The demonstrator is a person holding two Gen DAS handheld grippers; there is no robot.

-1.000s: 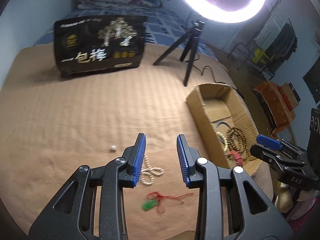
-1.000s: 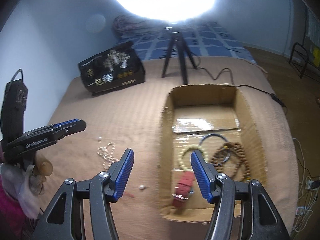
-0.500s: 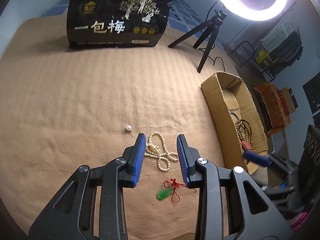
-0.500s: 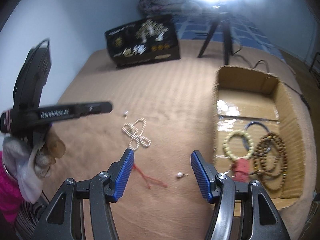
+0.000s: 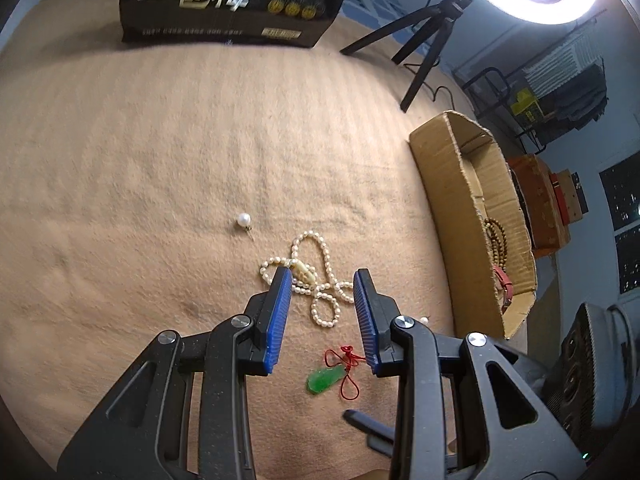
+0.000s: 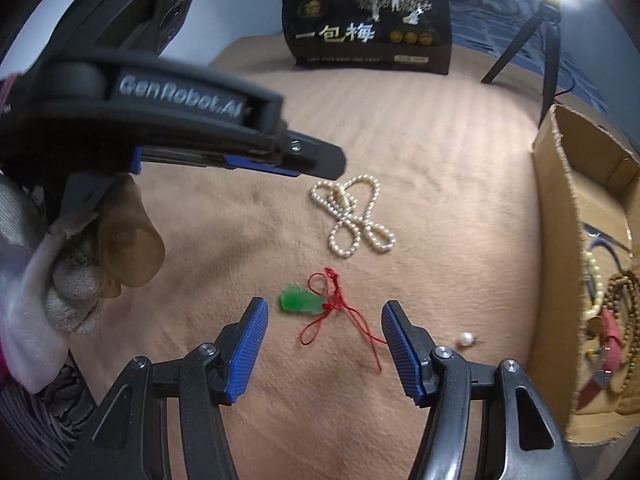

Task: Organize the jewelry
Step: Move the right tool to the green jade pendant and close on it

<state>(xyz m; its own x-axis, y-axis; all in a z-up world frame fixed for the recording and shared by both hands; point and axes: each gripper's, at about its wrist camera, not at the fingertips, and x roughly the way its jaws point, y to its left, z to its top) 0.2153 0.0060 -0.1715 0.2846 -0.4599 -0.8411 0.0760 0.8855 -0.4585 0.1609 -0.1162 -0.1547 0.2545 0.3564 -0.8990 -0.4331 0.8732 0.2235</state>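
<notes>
A pearl necklace point(image 5: 318, 280) lies tangled on the tan cloth; it also shows in the right wrist view point(image 6: 352, 216). My left gripper point(image 5: 322, 276) is open right over it, one finger on each side. A green pendant on a red cord point(image 6: 302, 302) lies between the fingers of my open right gripper point(image 6: 324, 306); it also shows in the left wrist view point(image 5: 324, 378). One loose pearl earring point(image 5: 244, 220) lies left of the necklace, another point(image 6: 466, 338) beside the cardboard box point(image 6: 556, 240). The box point(image 5: 452, 192) holds wooden beads point(image 6: 624, 312) and bracelets.
A black printed bag point(image 5: 232, 0) stands at the far edge of the cloth. A ring light tripod point(image 5: 424, 36) stands at the back right. The left gripper's body point(image 6: 180, 120) fills the upper left of the right wrist view. Furniture stands beyond the box.
Both grippers have moved forward and down towards the cloth. The left now straddles the pearl necklace; the right has swung left from the box to the green pendant. Both stayed open.
</notes>
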